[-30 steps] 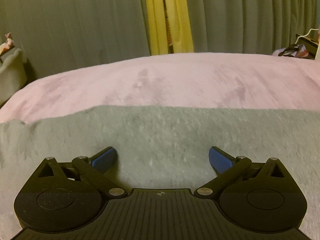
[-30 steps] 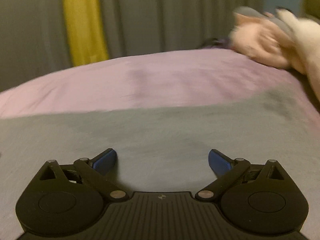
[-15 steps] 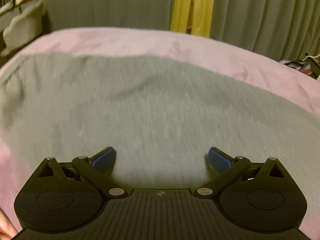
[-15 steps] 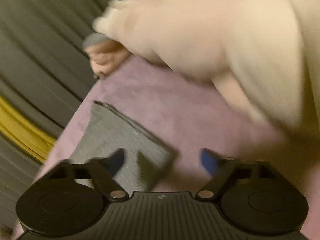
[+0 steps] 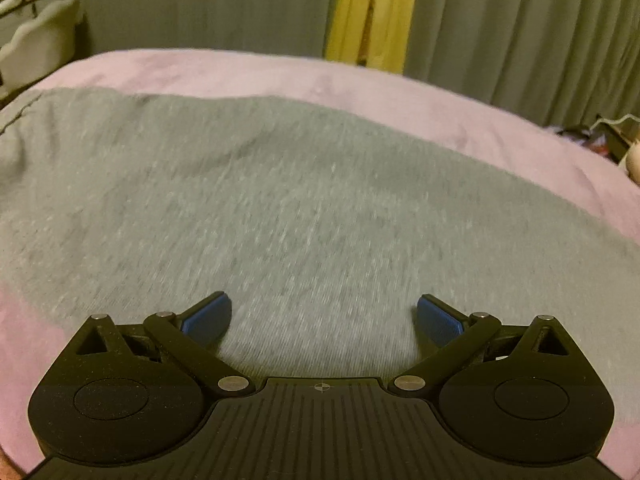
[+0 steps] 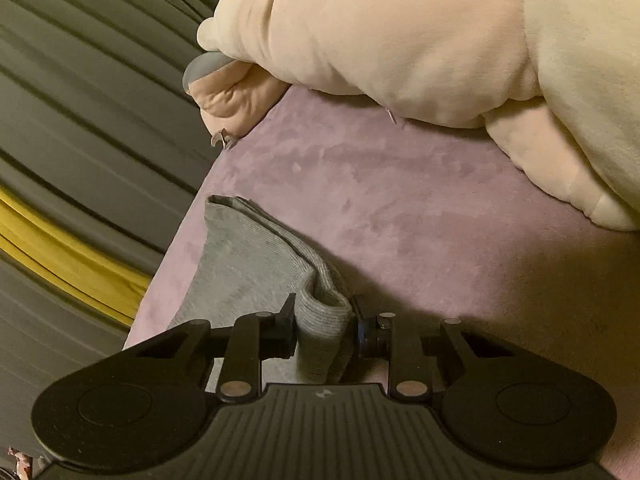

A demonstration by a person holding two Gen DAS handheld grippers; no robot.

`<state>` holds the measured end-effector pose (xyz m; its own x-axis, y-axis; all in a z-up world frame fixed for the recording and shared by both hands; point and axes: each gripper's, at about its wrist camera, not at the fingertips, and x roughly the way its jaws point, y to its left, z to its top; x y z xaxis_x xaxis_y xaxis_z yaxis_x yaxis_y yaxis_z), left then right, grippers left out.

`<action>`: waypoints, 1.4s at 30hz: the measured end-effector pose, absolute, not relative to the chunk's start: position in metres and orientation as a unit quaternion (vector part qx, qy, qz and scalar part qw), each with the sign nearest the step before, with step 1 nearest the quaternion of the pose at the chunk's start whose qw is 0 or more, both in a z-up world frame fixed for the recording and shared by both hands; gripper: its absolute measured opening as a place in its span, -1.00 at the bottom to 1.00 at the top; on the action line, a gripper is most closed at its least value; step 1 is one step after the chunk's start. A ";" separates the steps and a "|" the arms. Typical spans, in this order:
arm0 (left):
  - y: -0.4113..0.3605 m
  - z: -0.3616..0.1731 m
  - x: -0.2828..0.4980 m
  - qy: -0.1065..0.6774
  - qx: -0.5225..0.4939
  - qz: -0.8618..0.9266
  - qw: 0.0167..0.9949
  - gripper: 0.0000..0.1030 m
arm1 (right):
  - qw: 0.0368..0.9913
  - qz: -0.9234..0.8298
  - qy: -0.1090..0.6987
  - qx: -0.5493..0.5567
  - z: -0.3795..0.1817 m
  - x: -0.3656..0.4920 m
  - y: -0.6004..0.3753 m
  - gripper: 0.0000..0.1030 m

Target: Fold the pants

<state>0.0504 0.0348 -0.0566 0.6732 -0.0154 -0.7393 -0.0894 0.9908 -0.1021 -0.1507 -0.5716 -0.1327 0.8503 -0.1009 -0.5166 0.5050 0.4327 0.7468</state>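
Gripping a bunched fold of the grey pants (image 6: 256, 268) at their end, the right hand-held gripper (image 6: 324, 326) has its jaws drawn in close on the ribbed cloth, which stands up between them in a thick hump. The left hand-held gripper (image 5: 322, 316) is spread wide and holds nothing; it hangs low over a broad, mostly flat stretch of the same pants (image 5: 280, 208), whether touching them I cannot tell. The pants lie on the pink bed (image 6: 400, 208), near the side by the curtain (image 5: 520, 20), with a plush toy (image 6: 400, 32) well apart at the far end. Judged from this, the task looks early to midway: the cloth is laid out smooth, with layers showing at the edge by the right gripper, so a lengthwise fold may already be in. Still left is carrying the pinched end over onto the rest, then flattening and squaring the stack.
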 end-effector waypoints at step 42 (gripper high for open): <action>-0.121 -0.013 0.103 0.439 -0.067 -0.291 0.848 0.75 | 0.841 -0.170 0.244 0.452 -0.101 -0.129 -0.457 0.77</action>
<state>0.1034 -0.1206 -0.0128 0.4456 -0.5515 -0.7052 0.4341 0.8220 -0.3685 -0.1289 -0.4574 -0.1011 0.8227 -0.0647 -0.5648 0.5069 0.5332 0.6773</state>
